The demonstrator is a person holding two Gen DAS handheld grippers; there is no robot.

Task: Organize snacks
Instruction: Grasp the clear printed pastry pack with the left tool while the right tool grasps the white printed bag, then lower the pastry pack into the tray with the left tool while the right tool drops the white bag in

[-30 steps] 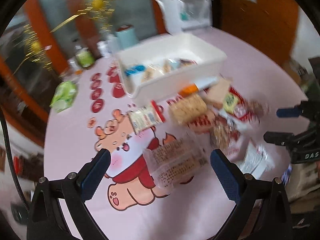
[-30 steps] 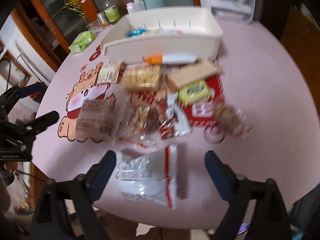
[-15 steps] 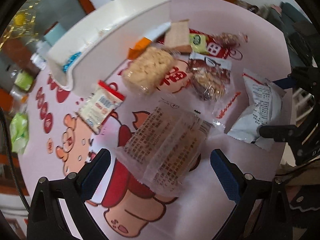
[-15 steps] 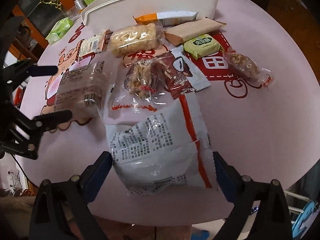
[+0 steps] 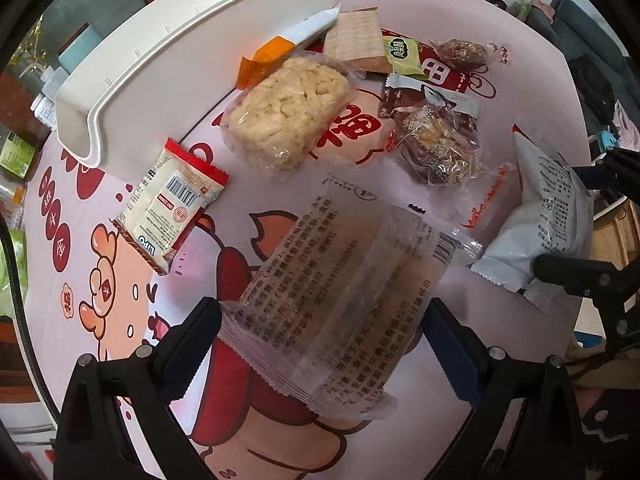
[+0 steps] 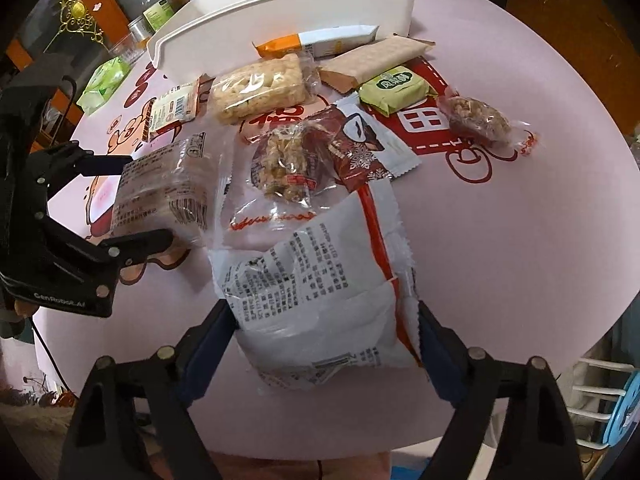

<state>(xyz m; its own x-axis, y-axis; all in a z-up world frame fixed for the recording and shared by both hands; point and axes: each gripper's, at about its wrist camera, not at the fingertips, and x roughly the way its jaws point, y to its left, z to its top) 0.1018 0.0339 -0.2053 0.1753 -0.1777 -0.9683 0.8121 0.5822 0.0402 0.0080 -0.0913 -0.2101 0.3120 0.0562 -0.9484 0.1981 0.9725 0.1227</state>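
My left gripper [image 5: 322, 332] is open, its fingers on either side of a clear-wrapped cake packet [image 5: 340, 284] lying on the pink table. That packet also shows in the right wrist view [image 6: 168, 192]. My right gripper [image 6: 322, 344] is open around a white and red snack bag [image 6: 320, 296], which shows in the left wrist view [image 5: 544, 216] too. A white bin [image 5: 180, 60] stands at the back. Between it and the grippers lie a rice crisp block [image 5: 284, 112], a red-edged cracker pack [image 5: 172, 204] and several small wrapped snacks.
The table edge runs close under both grippers. A green packet [image 6: 102, 84] and bottles [image 6: 158, 12] stand at the far left behind the bin [image 6: 288, 12]. A nut cluster pack [image 6: 480, 122] lies alone at the right.
Both grippers have come down and forward. The left one now straddles the clear cake packet and the right one straddles the white bag. Both remain open.
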